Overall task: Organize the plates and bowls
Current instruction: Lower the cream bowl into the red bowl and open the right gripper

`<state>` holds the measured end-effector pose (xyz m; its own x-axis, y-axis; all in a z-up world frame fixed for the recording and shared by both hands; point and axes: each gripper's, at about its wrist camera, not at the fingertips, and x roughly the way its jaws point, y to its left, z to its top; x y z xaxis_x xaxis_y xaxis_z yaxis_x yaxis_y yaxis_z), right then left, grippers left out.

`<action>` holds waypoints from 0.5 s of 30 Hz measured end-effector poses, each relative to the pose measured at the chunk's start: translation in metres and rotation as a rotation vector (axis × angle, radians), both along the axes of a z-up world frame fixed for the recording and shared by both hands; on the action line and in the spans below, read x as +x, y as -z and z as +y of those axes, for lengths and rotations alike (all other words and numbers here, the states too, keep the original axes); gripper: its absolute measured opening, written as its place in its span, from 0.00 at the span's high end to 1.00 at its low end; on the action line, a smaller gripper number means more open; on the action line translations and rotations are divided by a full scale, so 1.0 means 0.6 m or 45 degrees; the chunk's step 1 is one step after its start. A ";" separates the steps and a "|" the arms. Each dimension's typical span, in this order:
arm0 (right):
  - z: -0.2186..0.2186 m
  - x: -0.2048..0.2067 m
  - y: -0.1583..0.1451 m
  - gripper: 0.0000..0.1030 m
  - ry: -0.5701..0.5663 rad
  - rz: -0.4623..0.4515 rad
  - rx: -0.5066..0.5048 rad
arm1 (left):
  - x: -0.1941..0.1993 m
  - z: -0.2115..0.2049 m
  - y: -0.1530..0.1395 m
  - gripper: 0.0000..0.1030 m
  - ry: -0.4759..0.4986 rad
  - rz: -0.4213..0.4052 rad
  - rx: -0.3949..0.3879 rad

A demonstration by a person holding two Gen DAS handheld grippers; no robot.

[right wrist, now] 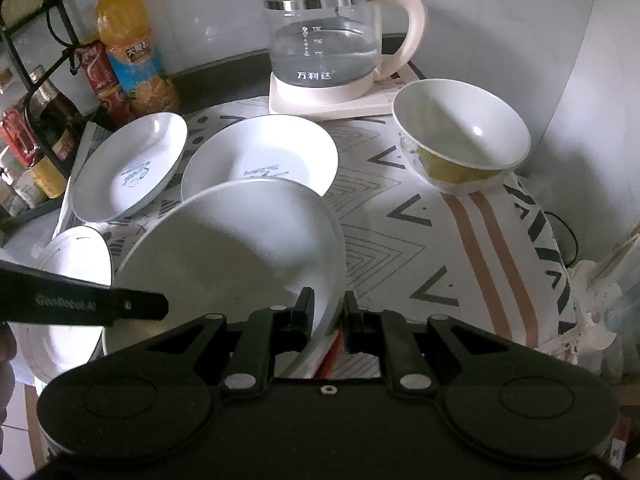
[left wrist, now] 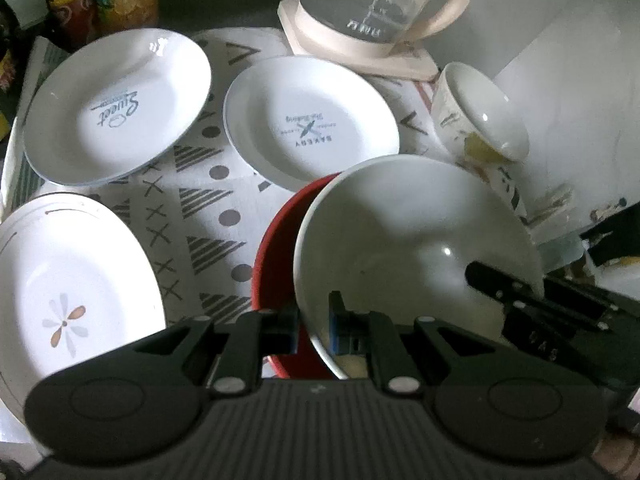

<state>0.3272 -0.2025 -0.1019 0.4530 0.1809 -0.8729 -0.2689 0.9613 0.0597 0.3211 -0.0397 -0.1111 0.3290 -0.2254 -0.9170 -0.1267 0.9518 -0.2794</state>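
A large white bowl point(left wrist: 400, 240) point(right wrist: 224, 256) is tilted over a red bowl point(left wrist: 276, 264), of which only a red sliver point(right wrist: 331, 354) shows in the right wrist view. My left gripper point(left wrist: 314, 320) is shut on the white bowl's near left rim. On the opposite rim my right gripper point(right wrist: 329, 312) is shut too. Each gripper also appears in the other's view: the right gripper point(left wrist: 486, 280) and the left gripper point(right wrist: 160, 308). Whether the white bowl rests in the red one I cannot tell.
On the patterned cloth point(right wrist: 400, 240) lie a "Sweet" plate point(left wrist: 116, 104) point(right wrist: 128, 168), a "Bakery" plate point(left wrist: 308, 120) point(right wrist: 260, 152) and a flower plate point(left wrist: 68, 292) point(right wrist: 72, 264). A yellow-patterned bowl point(left wrist: 480, 112) point(right wrist: 460, 132) stands at the right. A glass kettle point(right wrist: 324, 32) and bottles point(right wrist: 128, 40) stand behind.
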 end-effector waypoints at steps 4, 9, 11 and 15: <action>0.007 0.002 0.001 0.85 -0.015 -0.011 -0.019 | 0.007 0.003 0.000 0.90 -0.011 0.006 0.031; 0.017 0.006 -0.003 0.86 -0.041 -0.036 -0.030 | 0.015 0.005 -0.020 0.89 0.008 -0.045 0.063; 0.017 0.010 -0.011 0.86 -0.041 -0.041 -0.016 | 0.016 0.008 -0.032 0.89 -0.001 -0.063 0.058; 0.015 0.015 -0.026 0.82 -0.045 -0.066 0.023 | 0.015 0.012 -0.053 0.84 -0.015 -0.081 0.075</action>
